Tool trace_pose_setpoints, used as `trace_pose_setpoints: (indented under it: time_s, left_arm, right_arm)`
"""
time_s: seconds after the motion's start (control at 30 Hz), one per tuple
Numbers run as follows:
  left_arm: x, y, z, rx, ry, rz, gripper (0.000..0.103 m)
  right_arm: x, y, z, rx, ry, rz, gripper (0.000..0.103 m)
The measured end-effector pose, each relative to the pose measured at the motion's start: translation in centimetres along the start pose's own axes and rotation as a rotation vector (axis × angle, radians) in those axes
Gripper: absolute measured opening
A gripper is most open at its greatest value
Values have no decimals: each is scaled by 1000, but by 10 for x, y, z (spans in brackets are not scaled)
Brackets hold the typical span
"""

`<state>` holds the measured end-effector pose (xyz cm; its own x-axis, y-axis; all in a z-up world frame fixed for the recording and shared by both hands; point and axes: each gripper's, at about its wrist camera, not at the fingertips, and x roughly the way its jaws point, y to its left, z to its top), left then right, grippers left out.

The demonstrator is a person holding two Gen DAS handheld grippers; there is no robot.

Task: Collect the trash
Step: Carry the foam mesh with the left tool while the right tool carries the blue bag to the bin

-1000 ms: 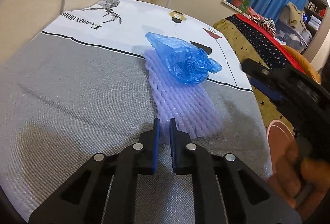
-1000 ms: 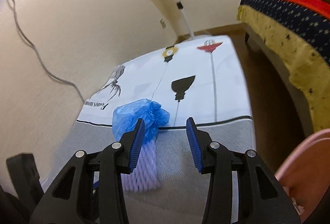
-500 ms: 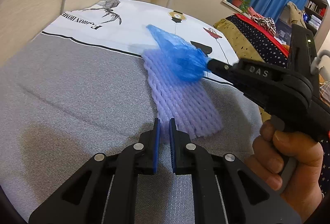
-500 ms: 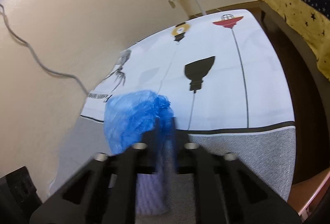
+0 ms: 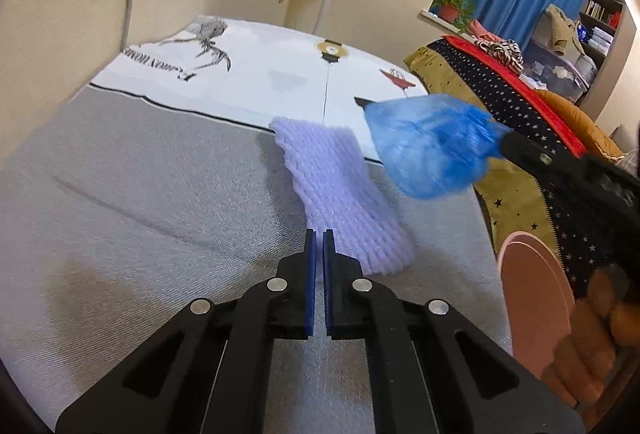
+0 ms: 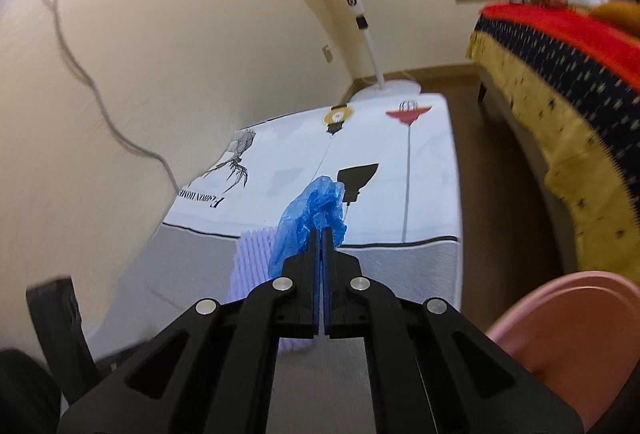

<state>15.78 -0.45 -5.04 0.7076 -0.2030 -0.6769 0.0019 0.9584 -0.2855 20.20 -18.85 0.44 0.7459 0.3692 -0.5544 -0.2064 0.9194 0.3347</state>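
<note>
Right gripper [image 6: 320, 234] jaws clamp the blue plastic bag [image 5: 430, 146] above the table [image 5: 140, 202].

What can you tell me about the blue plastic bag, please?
The blue plastic bag is thin, translucent and crumpled into a loose wad. The right gripper is shut on one end, holding it in the air above the table's right edge, beside the purple foam net and apparently not touching it.
</note>
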Motion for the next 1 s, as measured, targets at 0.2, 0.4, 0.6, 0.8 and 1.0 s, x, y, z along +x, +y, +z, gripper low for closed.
trace_pose_setpoints:
  time_s: [0.2, 0.4, 0.6, 0.8, 1.0]
  left_arm:
    - [-26, -5, -2, 23, -34, -11, 3]
    - [-57, -11, -5, 56, -72, -23, 3]
    - [-80, -17, -10, 92, -91, -28, 3]
    - [-92, -27, -13, 120, -101, -42, 3]
    - [-98, -37, -13, 152, -114, -56, 3]
  right_arm:
    - [-53, 4, -12, -38, -43, -54, 1]
    - [-93, 8, -28, -40, -76, -101, 1]
    - [-130, 14, -42, -62, -109, -142, 1]
    - [-155, 15, -52, -67, -131, -176, 1]
    - [-180, 4, -54, -35, -174, -222, 1]
